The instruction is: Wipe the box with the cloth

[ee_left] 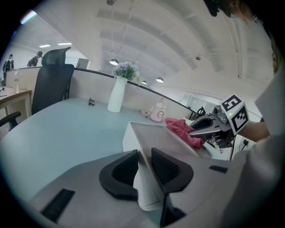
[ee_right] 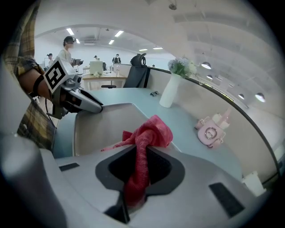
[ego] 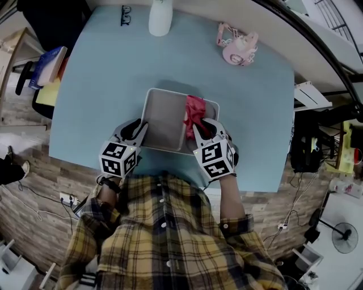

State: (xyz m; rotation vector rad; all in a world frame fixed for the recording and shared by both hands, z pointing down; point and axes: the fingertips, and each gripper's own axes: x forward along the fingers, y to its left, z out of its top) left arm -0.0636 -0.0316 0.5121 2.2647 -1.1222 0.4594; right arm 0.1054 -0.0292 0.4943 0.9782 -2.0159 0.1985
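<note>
A shallow grey box (ego: 164, 119) lies open-side up on the light blue table (ego: 102, 85), just in front of me. My left gripper (ego: 139, 129) is shut on the box's near-left rim; the thin wall (ee_left: 147, 153) stands between its pads. My right gripper (ego: 203, 126) is shut on a red cloth (ego: 194, 112) that rests on the right part of the box. In the right gripper view the cloth (ee_right: 144, 142) runs down between the jaws and bunches over the box's edge (ee_right: 107, 116). The left gripper view also shows the cloth (ee_left: 182, 130) and the right gripper (ee_left: 196, 129).
A white vase (ego: 160, 17) stands at the table's far edge with a pair of glasses (ego: 126, 15) left of it. A pink toy clock (ego: 238, 48) sits at the far right. An office chair (ee_left: 51, 75) and people are beyond the table.
</note>
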